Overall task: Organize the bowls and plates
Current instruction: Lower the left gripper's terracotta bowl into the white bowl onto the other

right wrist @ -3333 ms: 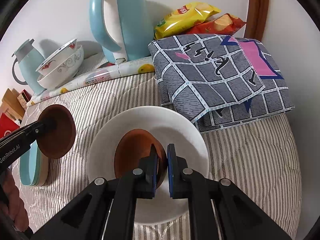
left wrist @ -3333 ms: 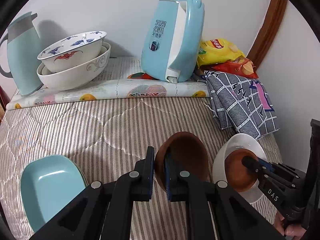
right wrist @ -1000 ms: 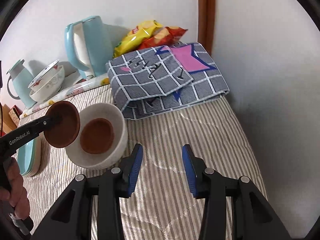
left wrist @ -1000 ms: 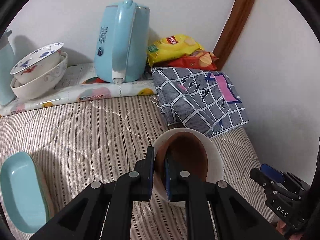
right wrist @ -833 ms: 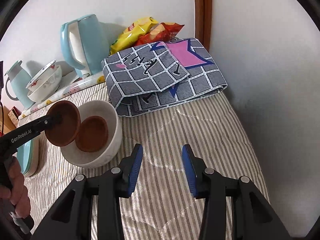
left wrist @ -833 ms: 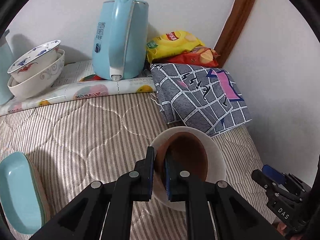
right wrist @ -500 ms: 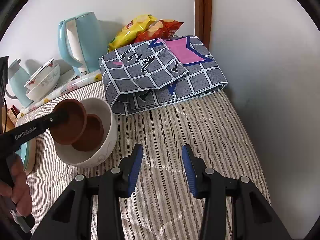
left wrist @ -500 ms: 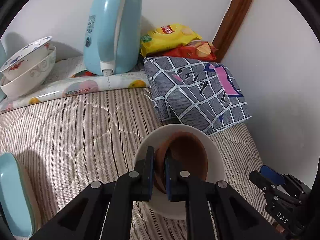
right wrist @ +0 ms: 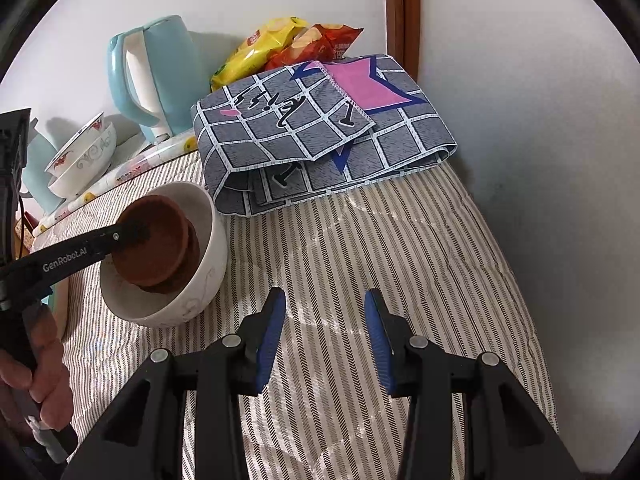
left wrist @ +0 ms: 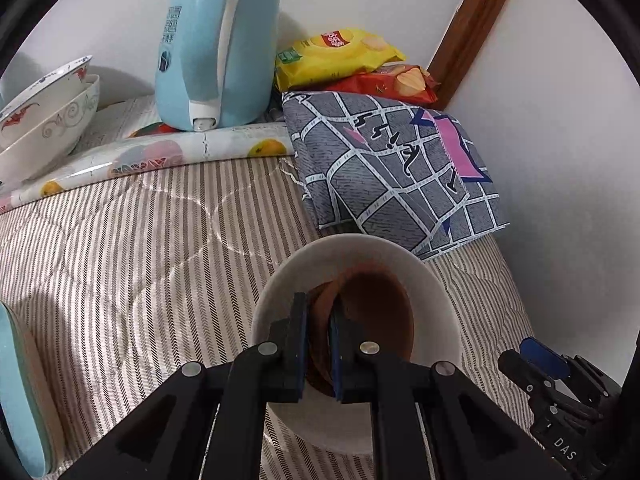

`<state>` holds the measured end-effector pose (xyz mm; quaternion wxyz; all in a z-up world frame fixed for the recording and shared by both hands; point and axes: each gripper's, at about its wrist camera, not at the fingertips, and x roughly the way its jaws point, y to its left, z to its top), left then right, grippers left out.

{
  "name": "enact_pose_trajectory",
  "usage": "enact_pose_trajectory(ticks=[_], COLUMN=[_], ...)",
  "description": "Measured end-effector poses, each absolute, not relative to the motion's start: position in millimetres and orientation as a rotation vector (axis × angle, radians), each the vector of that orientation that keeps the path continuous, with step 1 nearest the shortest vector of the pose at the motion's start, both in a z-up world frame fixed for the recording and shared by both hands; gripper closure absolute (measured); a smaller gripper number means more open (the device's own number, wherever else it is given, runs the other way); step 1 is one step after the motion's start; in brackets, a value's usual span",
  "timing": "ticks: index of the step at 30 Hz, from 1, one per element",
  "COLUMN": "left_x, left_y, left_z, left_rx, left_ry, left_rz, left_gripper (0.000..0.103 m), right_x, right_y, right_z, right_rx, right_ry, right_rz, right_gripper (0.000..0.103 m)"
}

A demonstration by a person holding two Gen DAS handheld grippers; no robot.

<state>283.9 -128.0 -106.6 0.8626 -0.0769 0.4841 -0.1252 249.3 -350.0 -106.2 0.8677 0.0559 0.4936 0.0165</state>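
Note:
My left gripper (left wrist: 319, 312) is shut on the rim of a small brown dish (left wrist: 380, 312). It holds that dish tilted inside the white bowl (left wrist: 436, 280), over a second brown dish (right wrist: 192, 264) lying at the bowl's bottom. In the right wrist view the held brown dish (right wrist: 154, 240) leans against the lower one inside the white bowl (right wrist: 208, 240), with the left gripper (right wrist: 136, 234) reaching in from the left. My right gripper (right wrist: 324, 316) is open over the striped quilt, right of the bowl, with nothing between its fingers. Two patterned bowls (left wrist: 44, 120) are stacked at the back left.
A light blue kettle (left wrist: 216, 44) stands at the back on a fruit-print cloth (left wrist: 152, 156). A folded grey checked cloth (left wrist: 392, 168) lies just behind the white bowl, with snack bags (left wrist: 344, 56) beyond it. A light blue dish (left wrist: 16, 392) sits at the left edge. The wall is close on the right.
My left gripper has carried the brown dish to the right and down into the white bowl, onto the other brown dish. My right gripper let go of that dish earlier and stays open.

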Motion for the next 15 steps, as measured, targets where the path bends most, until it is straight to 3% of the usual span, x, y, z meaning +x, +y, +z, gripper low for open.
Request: enact_pose_trajectory(ticks=[15], left_x=[285], left_y=[-130], left_z=[-109], left_rx=[-0.159], left_ry=[1.042], left_rz=[-0.301], left_gripper=[0.089], right_x=[255], right_y=[-335], right_z=[-103], right_rx=[0.101], right_ry=[1.027], right_rz=[0.064], right_gripper=[0.062])
